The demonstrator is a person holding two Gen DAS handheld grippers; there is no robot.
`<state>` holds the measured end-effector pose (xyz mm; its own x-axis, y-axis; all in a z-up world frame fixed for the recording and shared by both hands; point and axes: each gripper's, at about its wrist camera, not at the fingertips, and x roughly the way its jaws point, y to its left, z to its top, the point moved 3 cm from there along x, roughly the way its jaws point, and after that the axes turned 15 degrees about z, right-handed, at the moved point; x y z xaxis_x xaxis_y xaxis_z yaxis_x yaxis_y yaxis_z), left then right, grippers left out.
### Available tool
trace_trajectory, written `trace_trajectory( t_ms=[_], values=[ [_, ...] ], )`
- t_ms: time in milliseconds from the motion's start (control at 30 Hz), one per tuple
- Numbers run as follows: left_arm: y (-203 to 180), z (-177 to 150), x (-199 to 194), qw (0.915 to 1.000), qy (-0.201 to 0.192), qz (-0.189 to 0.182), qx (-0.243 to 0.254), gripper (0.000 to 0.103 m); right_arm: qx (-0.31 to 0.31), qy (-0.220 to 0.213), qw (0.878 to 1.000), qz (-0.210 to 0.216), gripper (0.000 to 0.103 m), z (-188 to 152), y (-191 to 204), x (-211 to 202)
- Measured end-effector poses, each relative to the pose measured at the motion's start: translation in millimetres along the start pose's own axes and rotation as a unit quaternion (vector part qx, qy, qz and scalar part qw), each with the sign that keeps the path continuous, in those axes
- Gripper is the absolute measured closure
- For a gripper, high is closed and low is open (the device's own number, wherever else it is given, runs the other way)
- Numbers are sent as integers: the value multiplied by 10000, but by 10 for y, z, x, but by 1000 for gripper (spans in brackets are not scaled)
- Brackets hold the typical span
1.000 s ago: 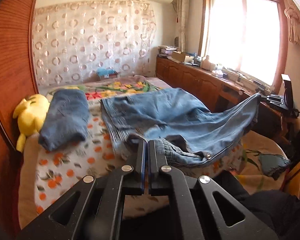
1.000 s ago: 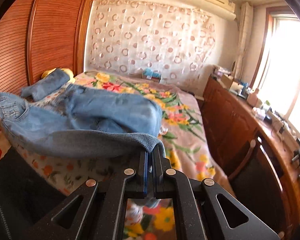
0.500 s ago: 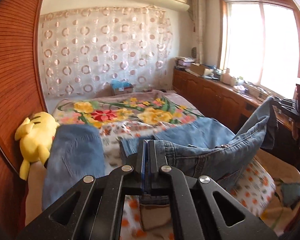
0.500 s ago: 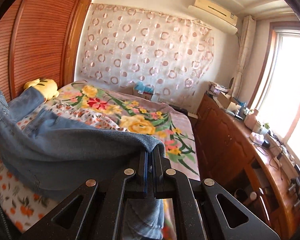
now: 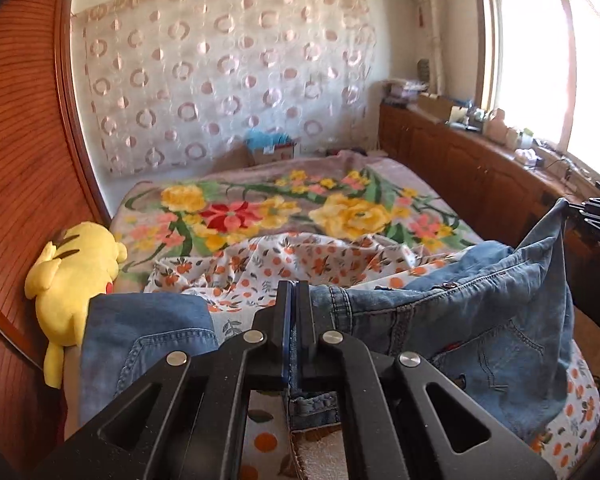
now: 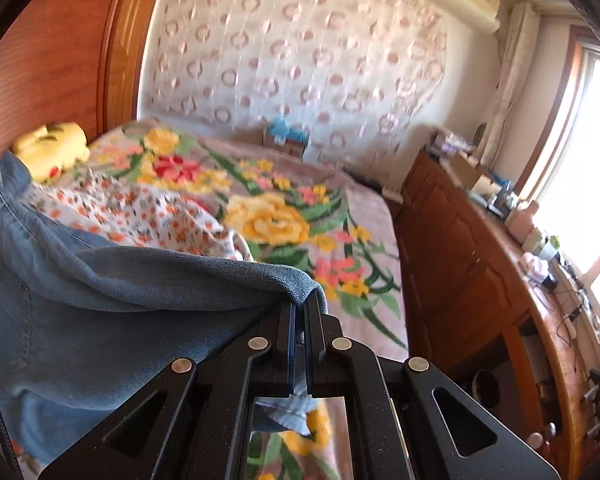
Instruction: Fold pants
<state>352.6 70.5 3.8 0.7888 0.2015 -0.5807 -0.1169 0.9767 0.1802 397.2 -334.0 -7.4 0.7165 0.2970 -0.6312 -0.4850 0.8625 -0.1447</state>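
1. From my left wrist camera, the pants [image 5: 480,320] hang between my two grippers, spread over the bed [image 5: 260,208] from 6 o'clock out to 3 o'clock.
2. My left gripper [image 5: 294,312] sits at 6 o'clock with the waistband pinched between its fingers; my right gripper [image 5: 596,216] is at 3 o'clock on the far end.
3. A second, folded pair [image 5: 140,332] lies on the bed at 8 o'clock, just beside a plush toy [image 5: 72,272] at 9 o'clock.
4. The counter [image 5: 480,156] runs along the bed's right side, at 2 o'clock.
5. The curtain [image 5: 220,72] hangs behind the bed at 12 o'clock.
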Motion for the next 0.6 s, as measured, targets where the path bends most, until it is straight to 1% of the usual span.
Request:
trace_trajectory(
  t_ms=[33, 167, 267, 300, 400, 467, 500, 567, 600],
  values=[
    [-15, -4, 131, 9999, 110, 47, 17, 101, 23, 88, 10000, 9, 100, 18, -15, 124],
    [-66, -18, 389, 9994, 299, 170, 48, 101, 98, 454, 9989, 34, 100, 48, -47, 578],
    [-102, -54, 495, 9989, 400, 230, 93, 101, 260, 551, 9980, 137, 100, 151, -114, 842],
    [-112, -68, 528, 9987, 431, 241, 113, 101, 337, 572, 9977, 166, 100, 233, -155, 919],
    [-103, -101, 568, 9982, 536, 257, 53, 101, 601, 622, 9957, 316, 99, 312, -275, 1005],
    [-83, -114, 540, 9982, 571, 203, 10, 98, 692, 601, 9954, 271, 88, 324, -314, 1018],
    [-77, -114, 519, 9982, 573, 197, 7, 95, 734, 583, 9953, 242, 86, 298, -353, 950],
    [-80, -111, 467, 9984, 546, 147, 16, 91, 830, 464, 9951, 274, 76, 250, -343, 852],
    [-90, -117, 412, 9986, 517, 121, 24, 86, 863, 400, 9950, 312, 73, 252, -341, 804]
  ],
)
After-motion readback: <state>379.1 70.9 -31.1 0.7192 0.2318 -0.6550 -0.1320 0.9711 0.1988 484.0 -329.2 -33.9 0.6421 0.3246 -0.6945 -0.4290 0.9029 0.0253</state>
